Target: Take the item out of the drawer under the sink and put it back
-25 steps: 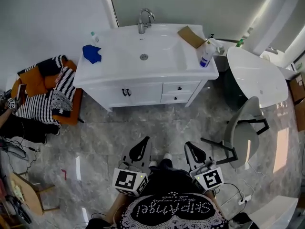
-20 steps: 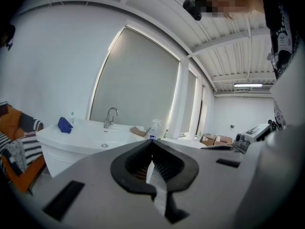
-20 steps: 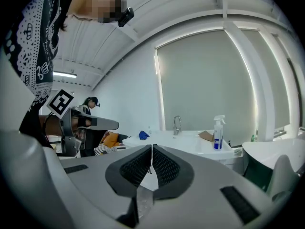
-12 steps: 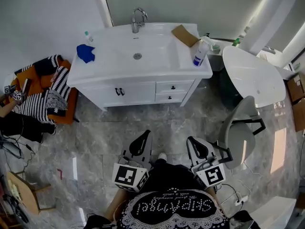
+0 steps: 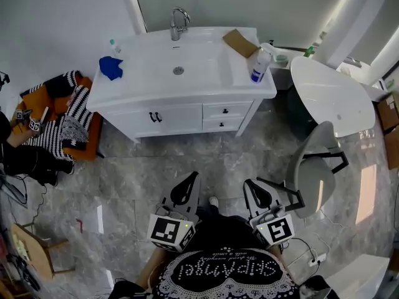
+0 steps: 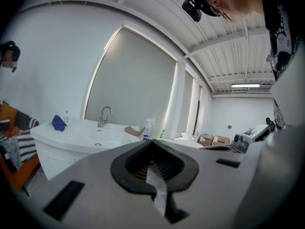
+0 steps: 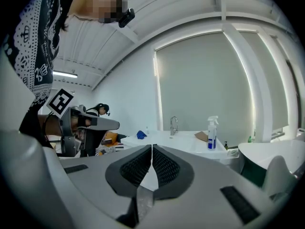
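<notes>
1. Step in hand, as I judge it: the approach. The left gripper [image 5: 189, 182] and right gripper [image 5: 249, 187] are held low in front of the person, well apart from the vanity [image 5: 118, 101], with bare floor between.
2. Jaws: each pair is pressed together, with nothing between them.
3. The item is not in sight. Both drawers [image 5: 215, 111] under the sink [image 5: 179, 70] are closed, so it is presumably inside one, but I cannot tell which.
4. Next move calls for closing in on the vanity, parting one pair of jaws, pinching a knob [image 5: 228, 110] and pulling straight out.
5. Writing: the shirt [image 5: 227, 270] has studded lettering, seen upside-down, that cannot be read with any certainty. The bottle [image 5: 258, 64] has a blue label with print too small to read.
</notes>
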A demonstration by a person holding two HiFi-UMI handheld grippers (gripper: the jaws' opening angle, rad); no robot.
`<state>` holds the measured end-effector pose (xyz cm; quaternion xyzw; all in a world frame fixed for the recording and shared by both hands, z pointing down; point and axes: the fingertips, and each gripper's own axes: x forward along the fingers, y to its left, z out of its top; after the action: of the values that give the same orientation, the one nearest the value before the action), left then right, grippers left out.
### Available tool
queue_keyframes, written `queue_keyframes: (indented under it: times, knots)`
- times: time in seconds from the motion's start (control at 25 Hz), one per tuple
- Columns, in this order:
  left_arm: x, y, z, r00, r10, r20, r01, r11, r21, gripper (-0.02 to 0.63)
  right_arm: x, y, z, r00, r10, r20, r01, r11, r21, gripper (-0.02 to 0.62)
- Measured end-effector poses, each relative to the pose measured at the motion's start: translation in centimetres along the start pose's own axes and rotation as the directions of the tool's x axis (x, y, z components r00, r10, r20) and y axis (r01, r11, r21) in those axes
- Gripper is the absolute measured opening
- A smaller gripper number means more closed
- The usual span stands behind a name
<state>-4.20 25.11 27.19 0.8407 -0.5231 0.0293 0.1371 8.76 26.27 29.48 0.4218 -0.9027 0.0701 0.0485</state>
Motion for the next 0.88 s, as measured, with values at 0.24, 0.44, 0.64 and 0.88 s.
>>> queue_keyframes:
  times: [0.24, 0.44, 0.64, 0.88]
  knots:
    - [0.7, -0.1, -0.7, 0.999, -0.025, -0.026, 0.024, 1.0, -0.016, 0.005, -0.1, -0.8, -0.4, 0.999, -0.032, -0.016, 0.033, 0.999, 0.016, 0.02]
    - [2.0, 0.7, -0.6, 0.998, -0.052, -0.038, 0.052, 0.999, -0.013, 0.005, 0.9, -1.3, -0.2, 0.998, -0.055, -0.024, 0.055, 0.998, 0.023, 0.02]
    - [4.1, 2.6, 0.3, 0.997, -0.063, -0.033, 0.062, 0.998, -0.025, 0.005, 3.4, -2.3, 0.3, 0.998, -0.064, -0.027, 0.065, 0.998, 0.022, 0.02]
    - [6.3, 6.2, 1.8, 0.996, -0.065, -0.055, 0.063, 0.998, -0.027, 0.005, 7.9, -3.0, 2.2, 0.997, -0.074, -0.009, 0.074, 0.997, 0.025, 0.02]
